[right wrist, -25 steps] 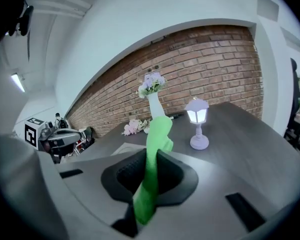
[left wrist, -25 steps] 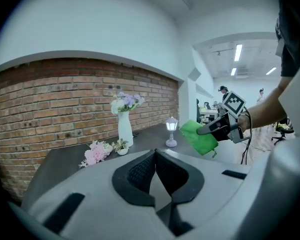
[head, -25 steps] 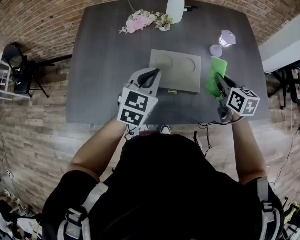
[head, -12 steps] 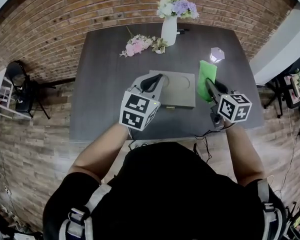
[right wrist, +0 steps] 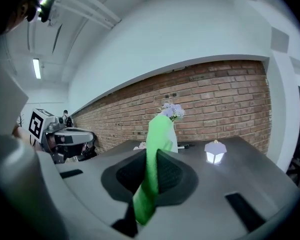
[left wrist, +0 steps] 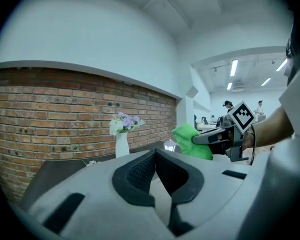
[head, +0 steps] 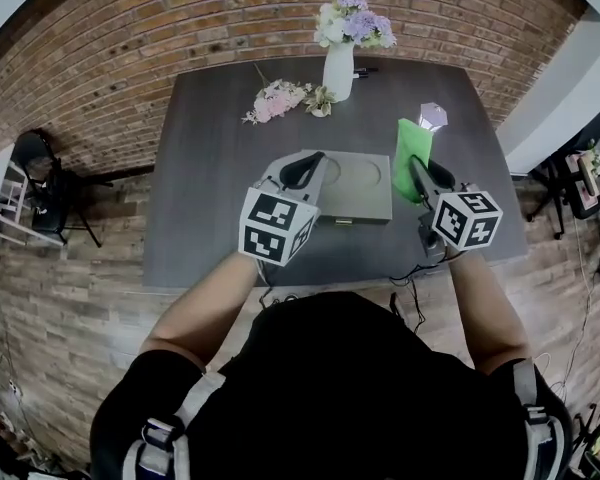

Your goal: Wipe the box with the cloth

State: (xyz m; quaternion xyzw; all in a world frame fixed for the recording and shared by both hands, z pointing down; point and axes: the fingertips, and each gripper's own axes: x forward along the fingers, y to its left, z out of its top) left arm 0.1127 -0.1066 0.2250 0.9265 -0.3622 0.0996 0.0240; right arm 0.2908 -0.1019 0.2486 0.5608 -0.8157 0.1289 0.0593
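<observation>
A flat grey-green box with two round dents in its lid lies on the dark table. My left gripper hovers over the box's left edge, its jaws shut with nothing between them. My right gripper is just right of the box, shut on a green cloth that sticks up from its jaws. In the left gripper view the cloth and the right gripper show to the right.
A white vase of flowers stands at the table's far edge, with a loose pink bouquet to its left. A small lit lantern sits at the far right. A dark chair stands left of the table, by the brick-patterned floor.
Both grippers have lifted slightly and drawn closer over the box area; the green cloth stays clamped in the right gripper. The head view has shifted, showing more of the vase.
</observation>
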